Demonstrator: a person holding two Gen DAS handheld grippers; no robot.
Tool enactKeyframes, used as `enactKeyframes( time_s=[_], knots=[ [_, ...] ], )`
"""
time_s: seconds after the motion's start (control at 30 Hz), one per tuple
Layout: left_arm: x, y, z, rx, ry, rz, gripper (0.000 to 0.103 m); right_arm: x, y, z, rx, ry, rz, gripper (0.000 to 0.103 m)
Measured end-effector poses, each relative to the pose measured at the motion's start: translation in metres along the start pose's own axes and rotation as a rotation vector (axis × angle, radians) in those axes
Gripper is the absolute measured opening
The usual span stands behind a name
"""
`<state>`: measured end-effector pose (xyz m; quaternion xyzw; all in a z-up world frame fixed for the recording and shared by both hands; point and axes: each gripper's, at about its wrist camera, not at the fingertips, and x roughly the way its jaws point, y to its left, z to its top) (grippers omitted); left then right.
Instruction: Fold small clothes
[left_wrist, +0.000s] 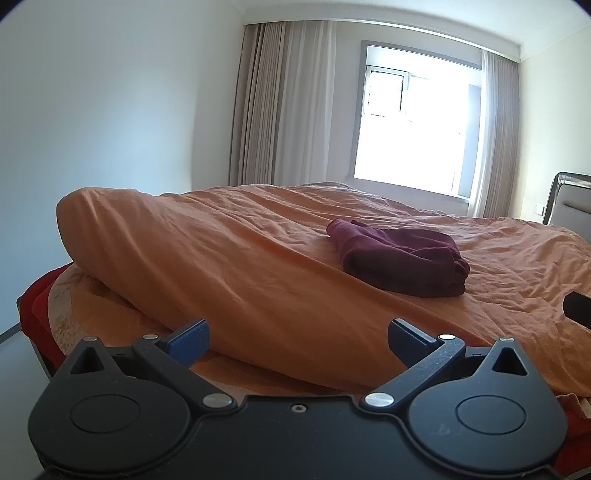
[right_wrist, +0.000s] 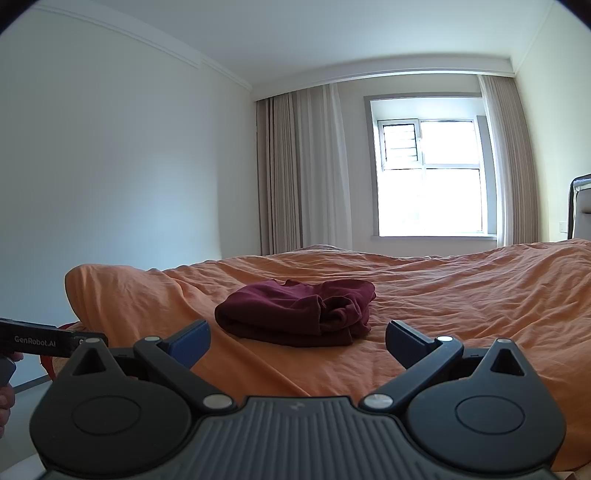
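Observation:
A dark maroon garment (left_wrist: 400, 258) lies folded in a compact bundle on the orange bedspread (left_wrist: 240, 266). In the right wrist view the same garment (right_wrist: 299, 314) sits just beyond and between my fingers. My left gripper (left_wrist: 297, 338) is open, held low over the near edge of the bed, well short of the garment, which lies ahead to its right. My right gripper (right_wrist: 297, 338) is open too, with nothing between its blue pads (right_wrist: 192, 343). The left gripper's body (right_wrist: 40, 339) shows at the left edge of the right wrist view, with a hand below it.
The orange bedspread (right_wrist: 461, 295) covers a wide bed with a raised roll along its left side. Red fabric (left_wrist: 35, 314) shows under the bed's left corner. A headboard (left_wrist: 569, 199) stands at far right. A window (right_wrist: 430, 177) and curtains lie beyond.

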<state>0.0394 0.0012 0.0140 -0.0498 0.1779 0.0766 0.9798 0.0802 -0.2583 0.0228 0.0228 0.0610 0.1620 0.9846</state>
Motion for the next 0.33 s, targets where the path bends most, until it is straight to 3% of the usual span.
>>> enactKeyframes(
  time_s=[0.33],
  knots=[
    [0.0006, -0.0016, 0.0004, 0.01, -0.001, -0.005, 0.102, 0.0001, -0.0007, 0.0003, 0.0, 0.0, 0.002, 0.103]
  ],
)
